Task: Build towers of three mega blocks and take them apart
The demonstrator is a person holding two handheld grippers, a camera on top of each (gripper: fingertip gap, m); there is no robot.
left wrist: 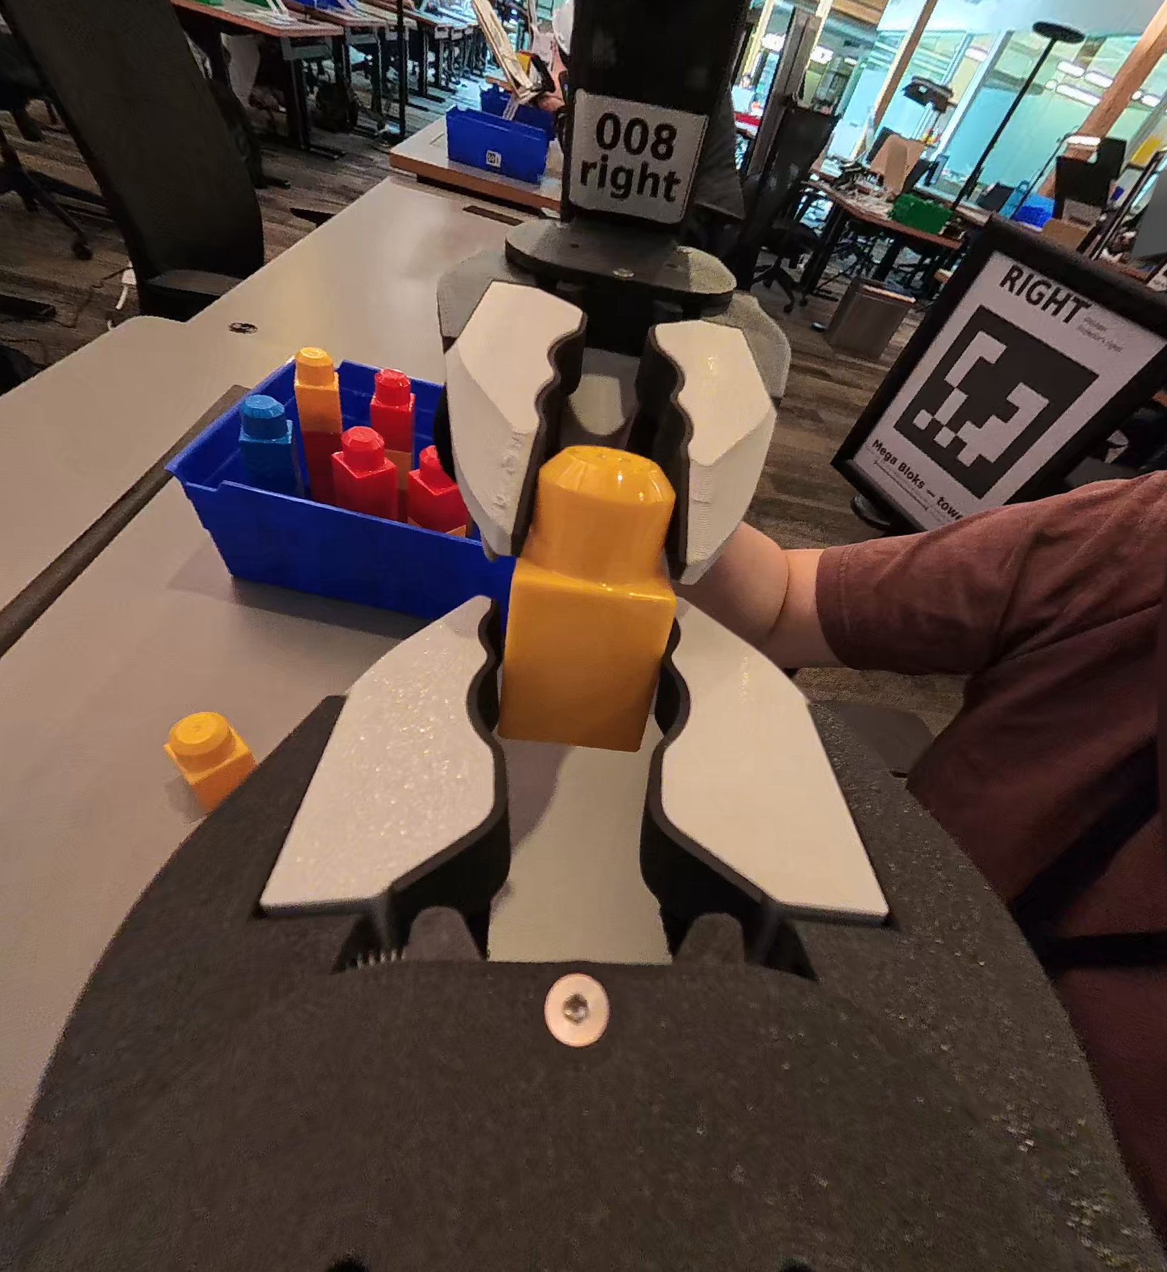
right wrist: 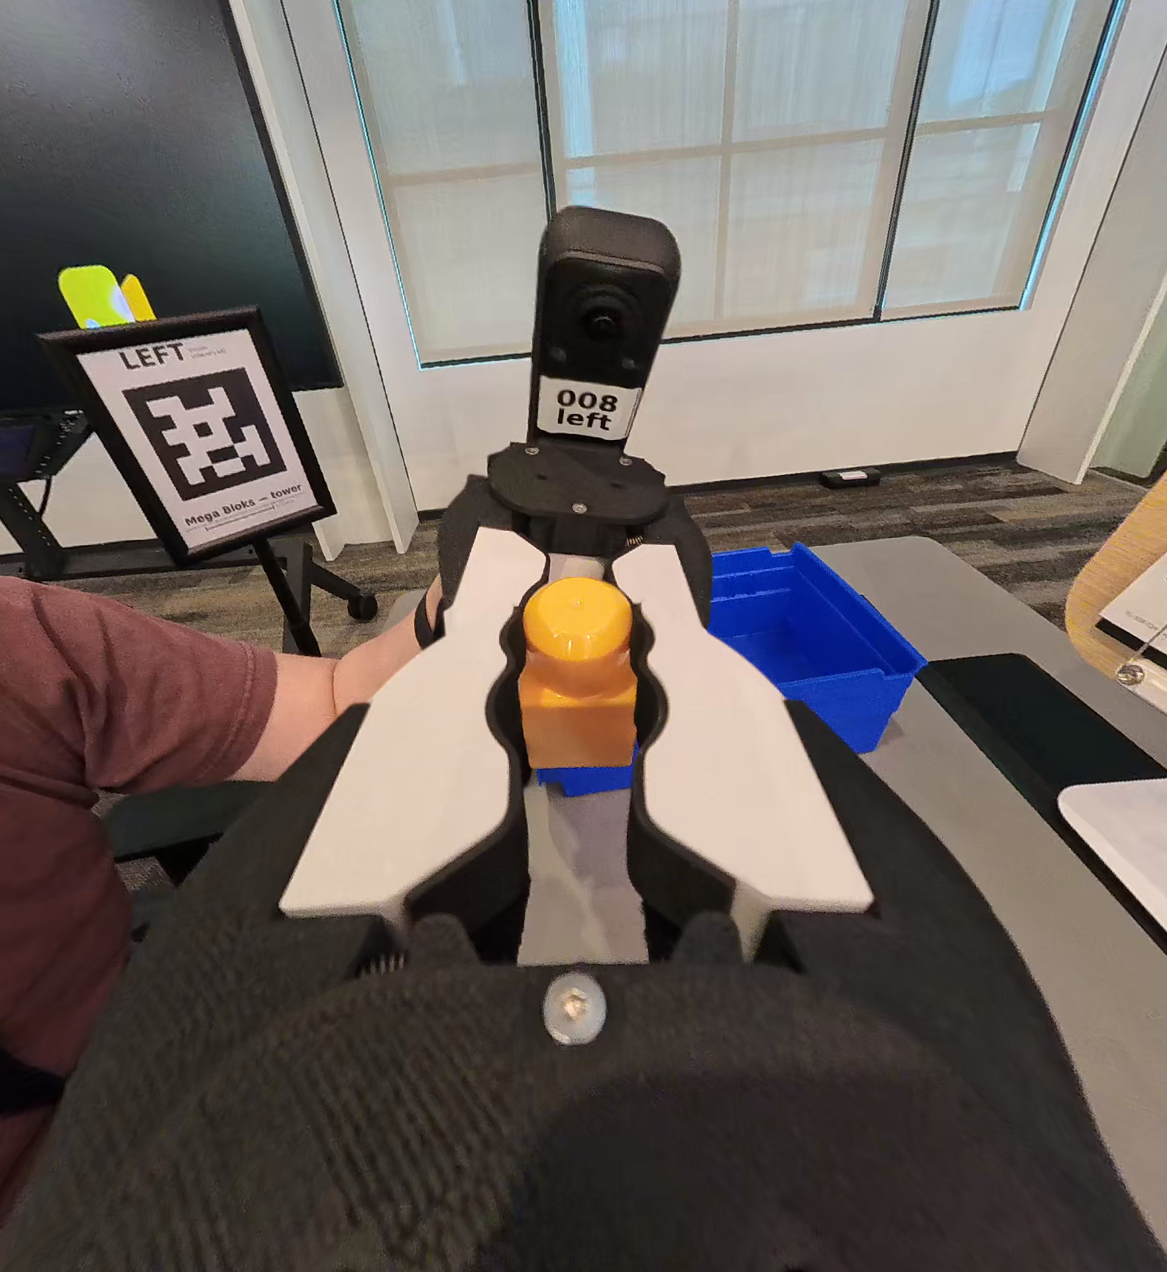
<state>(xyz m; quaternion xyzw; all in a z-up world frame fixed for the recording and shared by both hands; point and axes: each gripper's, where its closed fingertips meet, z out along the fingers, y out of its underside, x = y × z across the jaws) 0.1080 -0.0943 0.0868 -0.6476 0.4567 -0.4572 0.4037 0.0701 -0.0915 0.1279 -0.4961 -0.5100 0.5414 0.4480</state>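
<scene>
Left gripper's fingers: the left gripper (left wrist: 584, 661) has its white fingers with black wavy pads closed on the square body of a glossy orange plastic mega block (left wrist: 587, 647) — both pads (left wrist: 487, 695) press its sides in the left wrist view.
Right gripper's fingers: the right gripper (right wrist: 577, 661) faces the left one head-on; its pads (right wrist: 508, 661) are closed around an orange block's round stud and shoulders.
Block in the grasp: in the left wrist view the orange piece stands upright above the table, stud up; the right gripper's tips (left wrist: 594, 495) clamp the stud from above and behind while the left gripper's fingers hold the body. Whether it is one block or two joined cannot be told.
Hand pose: a forearm in a dark red sleeve (left wrist: 980, 606) reaches in from the right of the left wrist view to the right gripper; in the right wrist view the other hand (right wrist: 387, 654) grips the left gripper's handle from the left side.
Loose block: a small orange mega block (left wrist: 208, 757) lies tilted on the grey table (left wrist: 85, 619), to the left of the left gripper and apart from it.
Bin with towers: a blue plastic bin (left wrist: 332, 544) behind holds upright red, orange and blue block towers (left wrist: 360, 440).
Second bin: another blue bin (right wrist: 821, 654) — no blocks visible inside — sits on the table to the right in the right wrist view.
Surroundings: framed marker signs on stands (left wrist: 1021, 392) flank the table.
</scene>
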